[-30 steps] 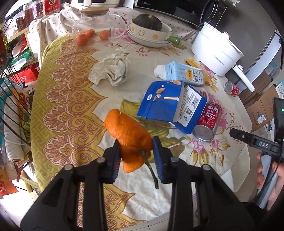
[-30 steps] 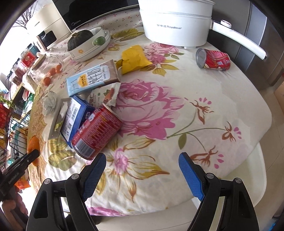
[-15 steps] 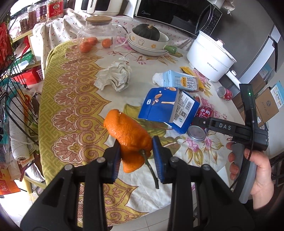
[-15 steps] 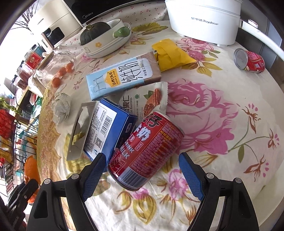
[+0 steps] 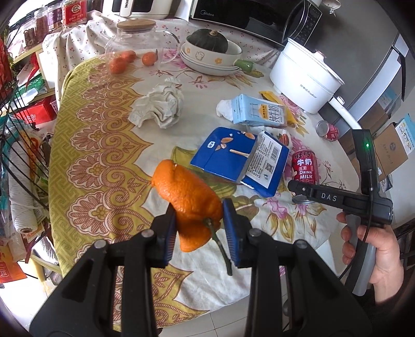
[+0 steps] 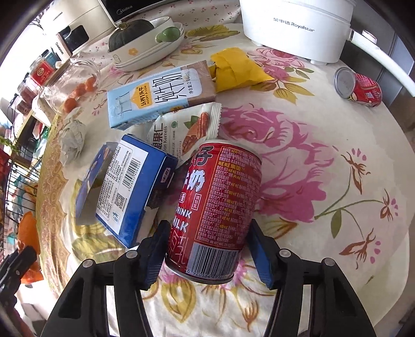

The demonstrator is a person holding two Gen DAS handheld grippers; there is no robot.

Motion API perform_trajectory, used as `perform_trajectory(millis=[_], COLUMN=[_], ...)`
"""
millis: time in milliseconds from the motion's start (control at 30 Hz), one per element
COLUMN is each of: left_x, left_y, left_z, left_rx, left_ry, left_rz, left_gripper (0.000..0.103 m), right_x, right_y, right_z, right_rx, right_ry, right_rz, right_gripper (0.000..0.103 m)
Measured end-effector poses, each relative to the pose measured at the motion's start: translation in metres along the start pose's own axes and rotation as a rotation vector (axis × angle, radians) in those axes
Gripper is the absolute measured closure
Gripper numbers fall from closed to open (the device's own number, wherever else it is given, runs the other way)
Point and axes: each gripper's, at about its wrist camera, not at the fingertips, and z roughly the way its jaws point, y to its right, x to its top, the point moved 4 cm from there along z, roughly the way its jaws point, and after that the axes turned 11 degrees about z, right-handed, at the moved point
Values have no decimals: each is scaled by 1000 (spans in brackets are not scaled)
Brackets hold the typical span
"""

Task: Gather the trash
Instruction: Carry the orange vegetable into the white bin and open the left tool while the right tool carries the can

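My left gripper (image 5: 199,215) is shut on a piece of orange peel (image 5: 186,191) and holds it above the tablecloth's yellow border. A red milk can (image 6: 220,191) lies on its side on the floral cloth, leaning against a blue box (image 6: 124,186). My right gripper (image 6: 207,229) straddles the can's near end; its jaws are closing and both blue pads touch the can's sides. In the left wrist view the same can (image 5: 304,167) lies under the right gripper, held by a hand (image 5: 373,243). A milk carton (image 6: 160,96), a nut packet (image 6: 186,129), a yellow wrapper (image 6: 233,67) and a crumpled tissue (image 5: 158,106) lie beyond.
A second red can (image 6: 363,88) lies at the far right by a white cooker pot (image 6: 298,23). Stacked bowls with a squash (image 6: 145,44) and a glass jug (image 5: 140,44) with small oranges stand at the back. A wire rack (image 5: 15,129) flanks the table's left edge.
My right gripper has come forward and down over the red can, and its jaws have narrowed from wide apart onto the can's sides. The left gripper keeps the peel and has hardly moved.
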Motion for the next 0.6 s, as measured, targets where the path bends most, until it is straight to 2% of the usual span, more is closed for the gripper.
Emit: perform_trajectory(millis=[333, 600], left_x=[7, 16], left_y=[34, 73], left_z=[-2, 5], left_rx=[-31, -68], left_ry=[22, 27], left_rz=[50, 101], left_gripper=[68, 68], right_x=[-4, -2], right_y=[17, 51], right_z=[-37, -57], right_rx=[11, -15], right_ry=[52, 75], right_rz=[-43, -29], right_gripper=[43, 43])
